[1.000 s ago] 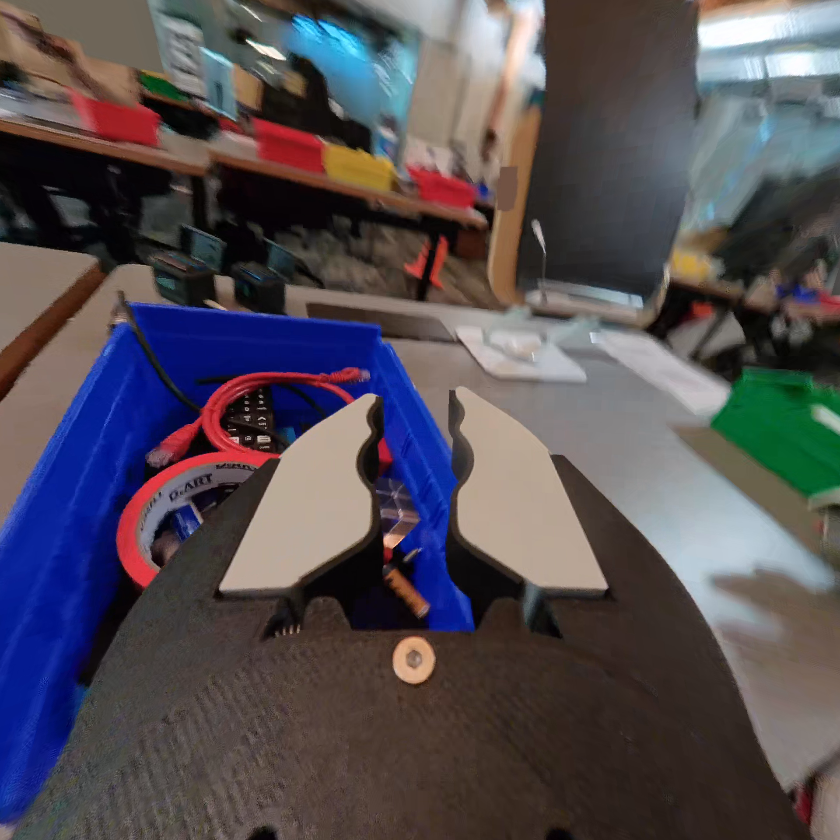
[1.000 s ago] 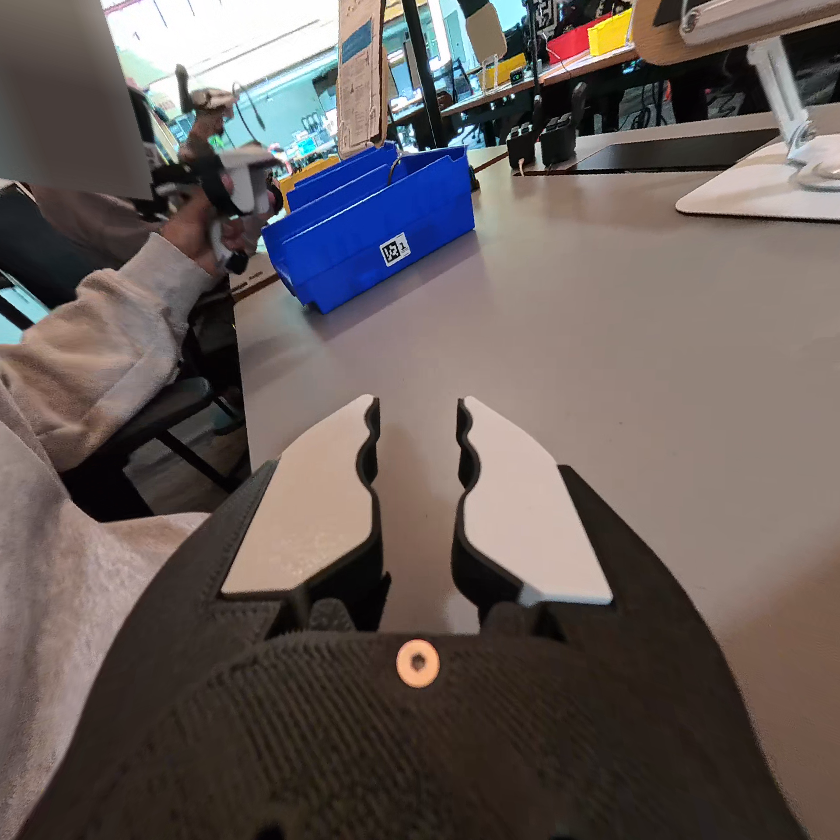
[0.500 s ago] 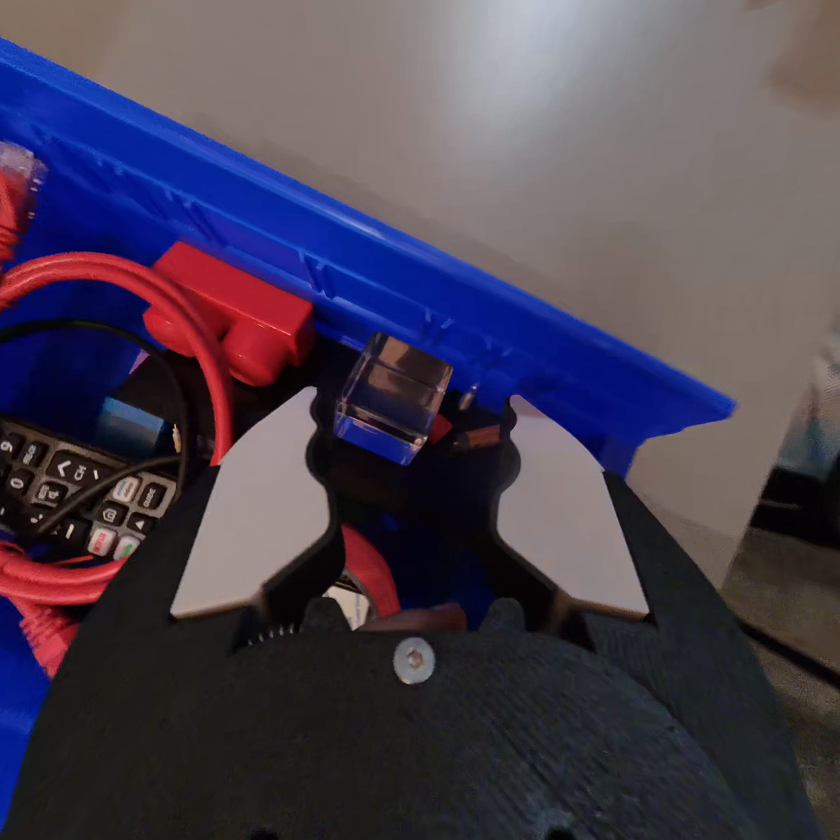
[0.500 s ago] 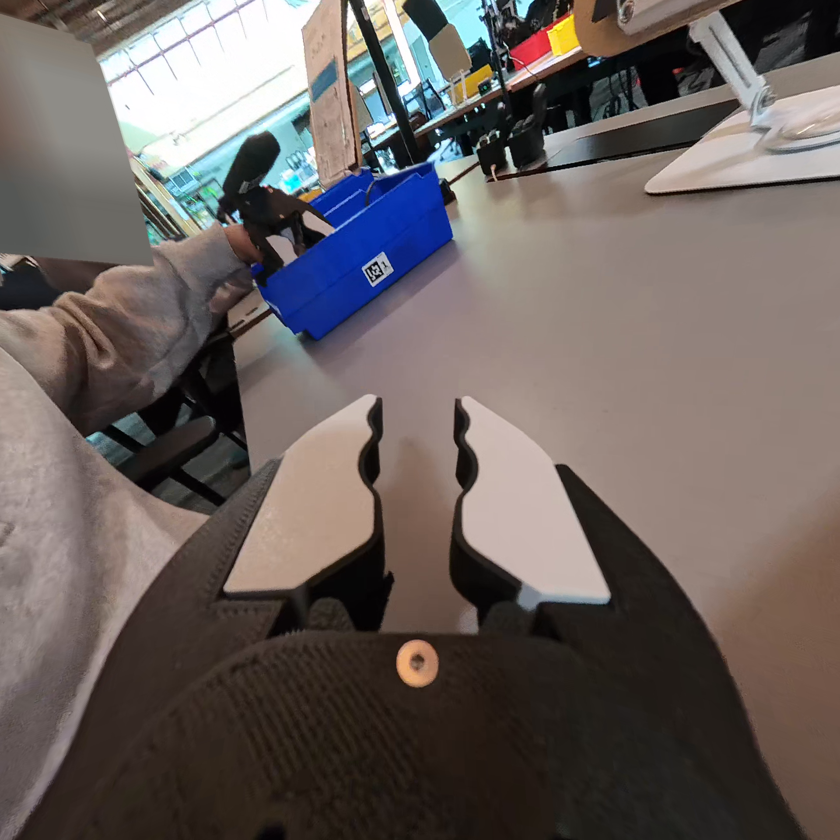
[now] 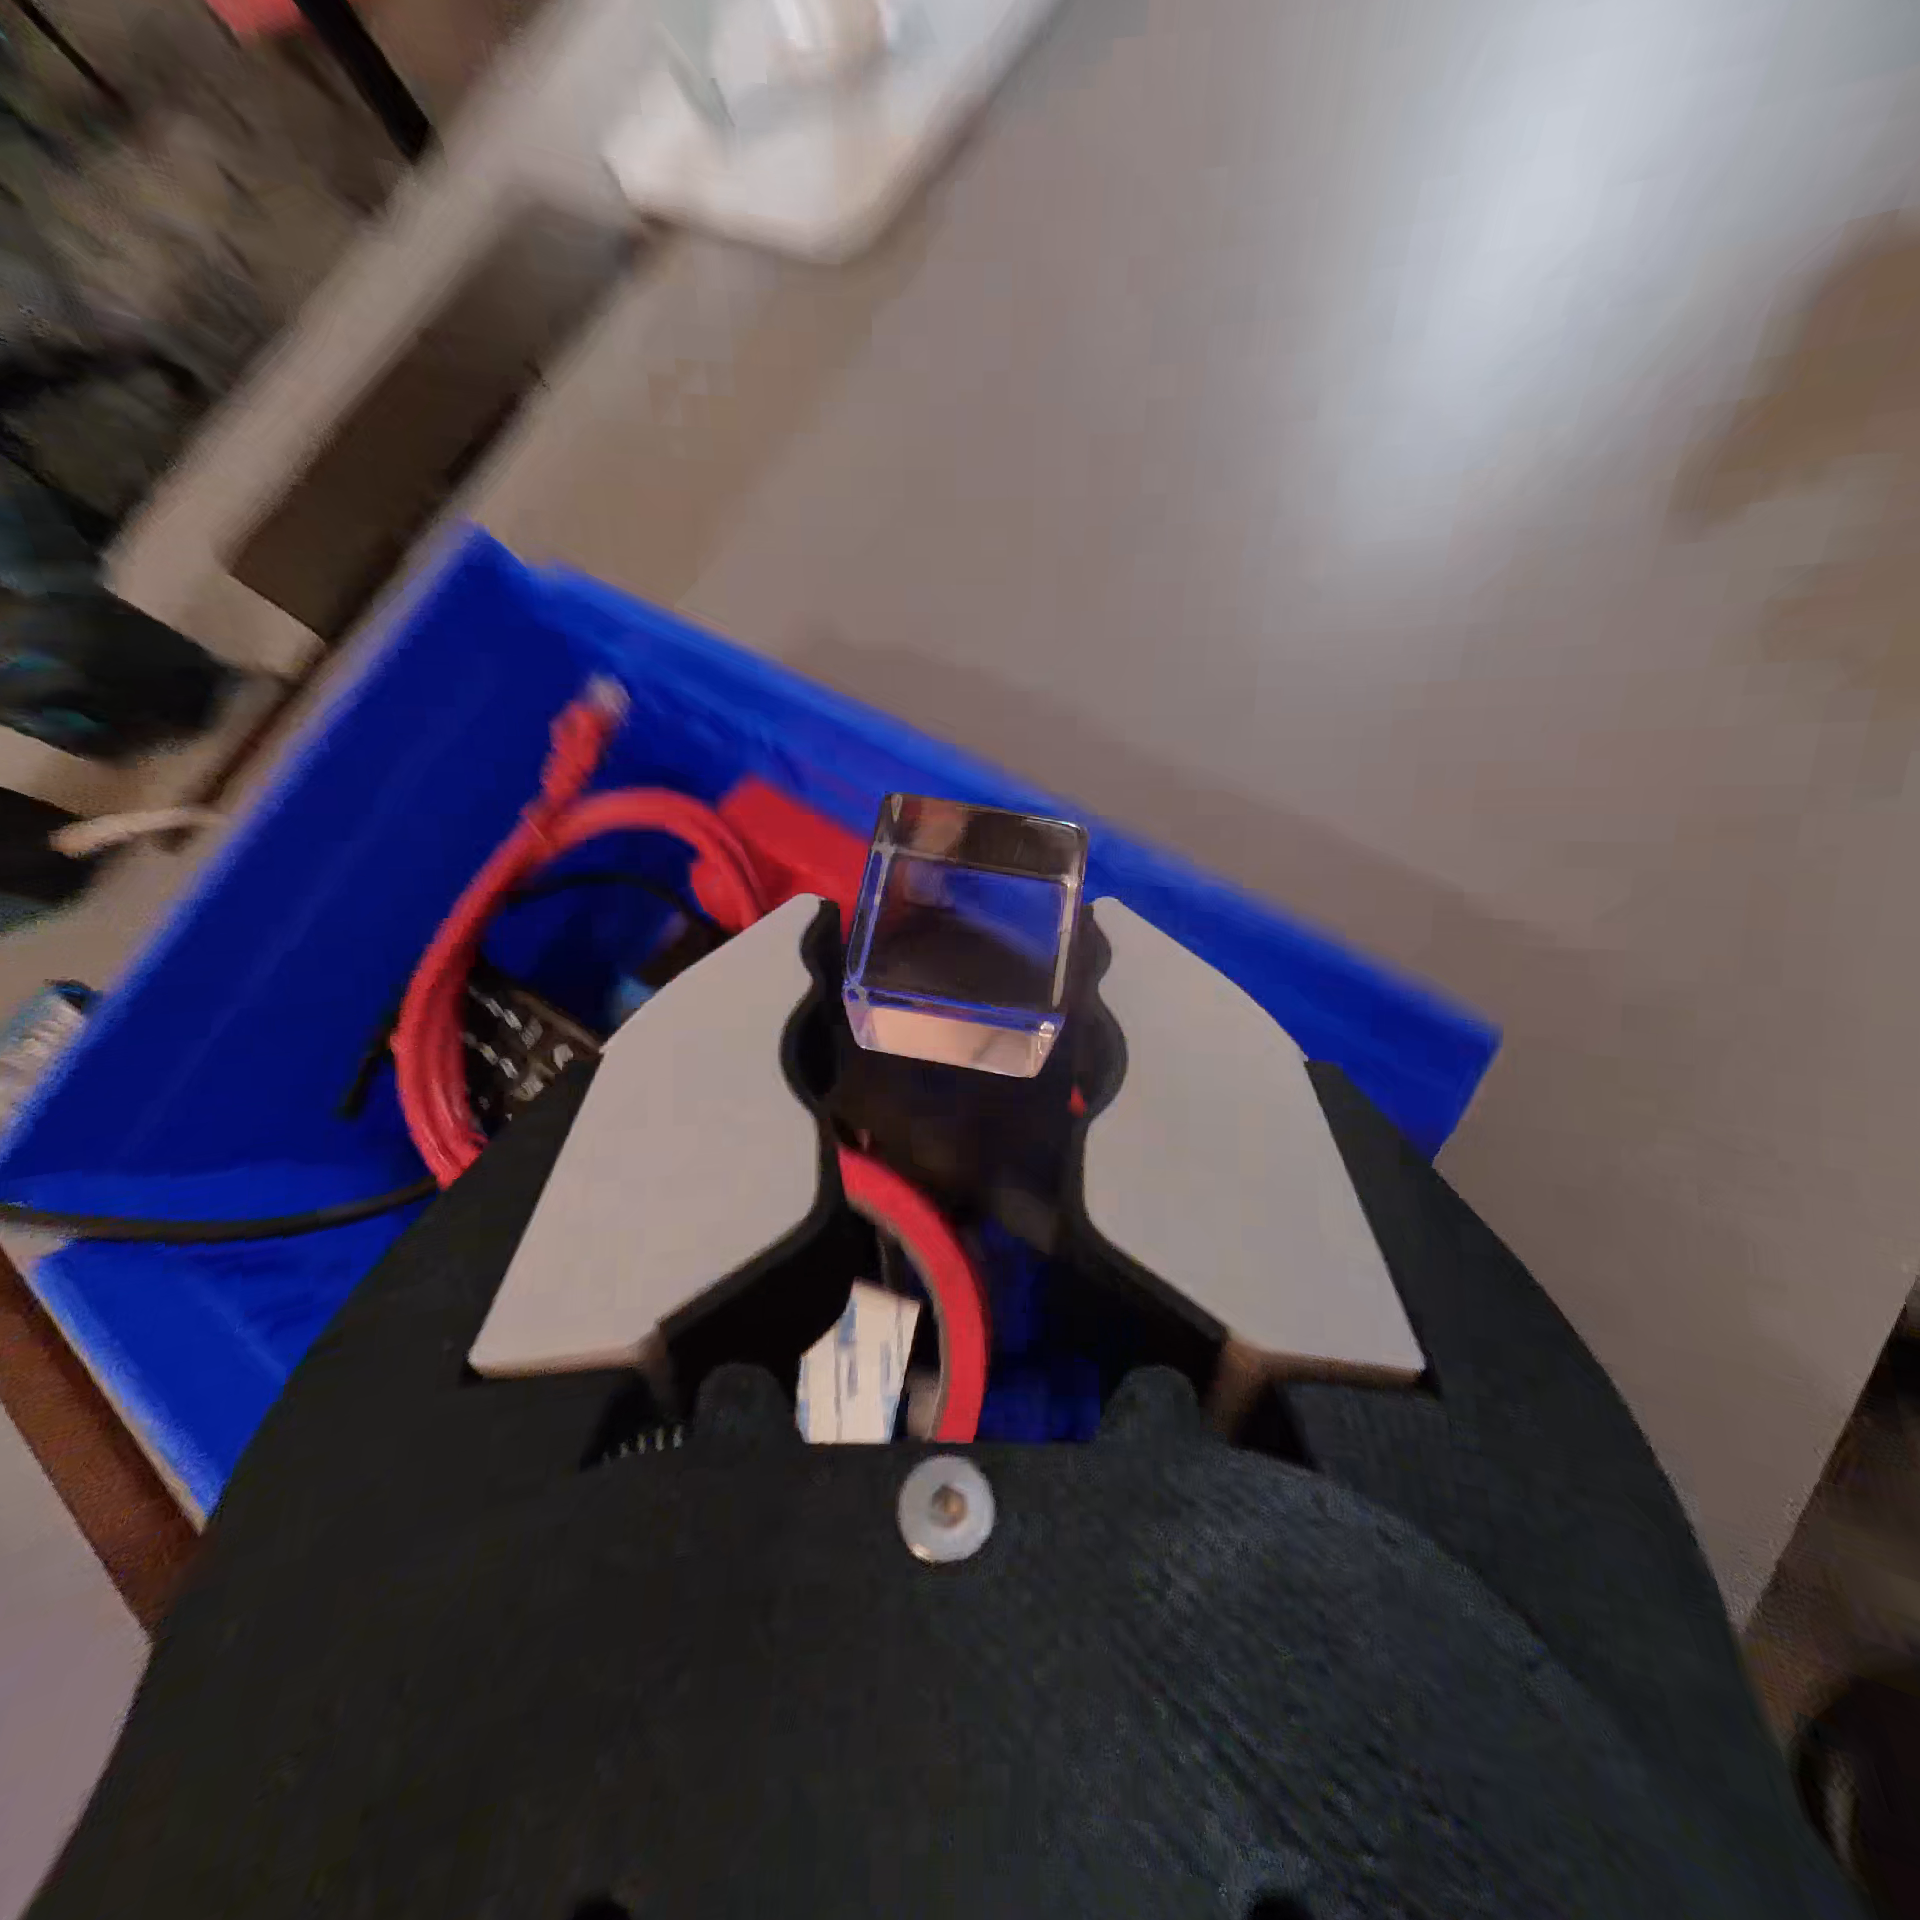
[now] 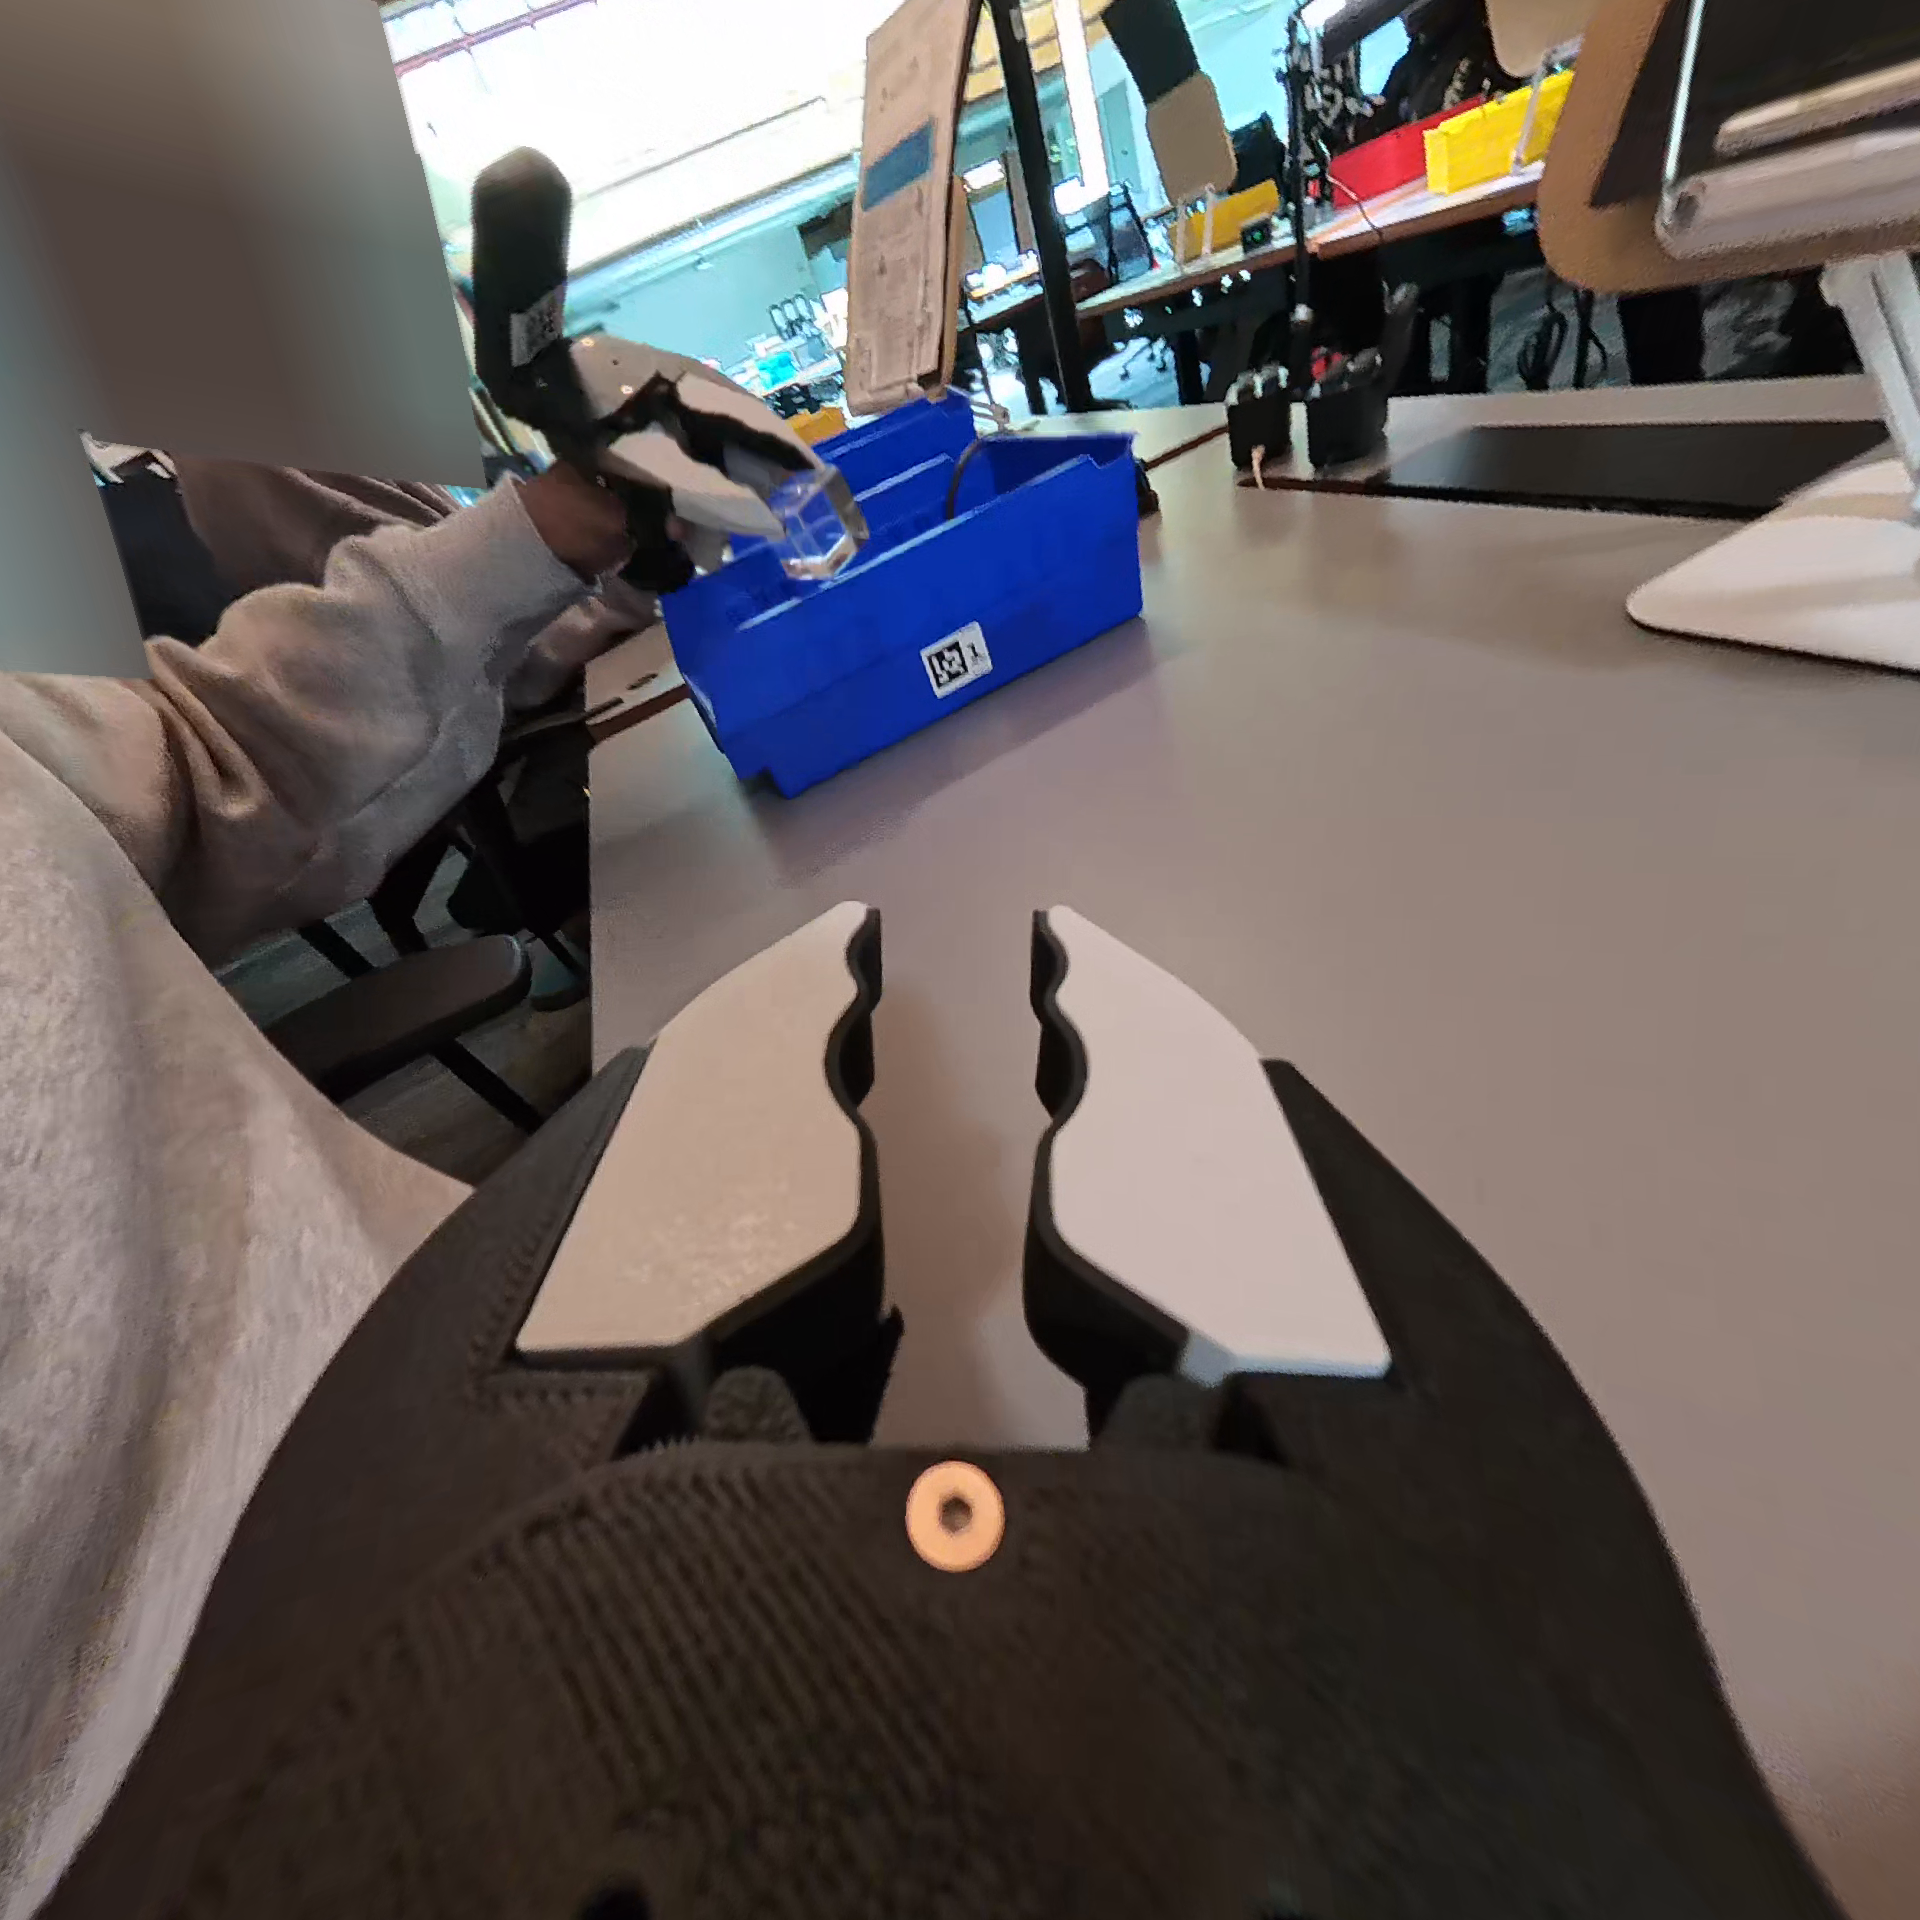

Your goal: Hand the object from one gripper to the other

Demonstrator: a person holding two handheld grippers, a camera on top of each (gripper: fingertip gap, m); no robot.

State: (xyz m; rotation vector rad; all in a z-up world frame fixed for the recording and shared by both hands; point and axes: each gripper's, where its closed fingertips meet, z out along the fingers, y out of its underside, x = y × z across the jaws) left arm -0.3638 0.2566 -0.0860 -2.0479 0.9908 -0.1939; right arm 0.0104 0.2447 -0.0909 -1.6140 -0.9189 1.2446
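The grey desk (image 6: 1455,831) stretches ahead of me, and the blue bin (image 6: 914,613) sits near its left edge, a square printed sticker (image 6: 956,658) on the wall facing my right side. Inside the bin (image 5: 260,935) I see a coiled red cable (image 5: 468,987), a thin black cable (image 5: 208,1226), a dark keypad (mostly hidden under the coil) (image 5: 514,1029) and a roll of red tape (image 5: 935,1247) partly behind my own body. A white stand base (image 6: 1787,592) rests at the desk's far right edge.

My left gripper (image 5: 961,909) has its jaws closed on the clear cube (image 5: 961,935), pinching it at the very tips, tilted, above the bin's interior and clear of everything lying in it. From the right wrist view, the left gripper (image 6: 769,499) carries the cube (image 6: 821,530) in the air over the bin's near left corner.

My right gripper (image 6: 956,925) hangs low over the desk's near edge, jaws parted by a narrow gap with nothing between them, well apart from the cube.
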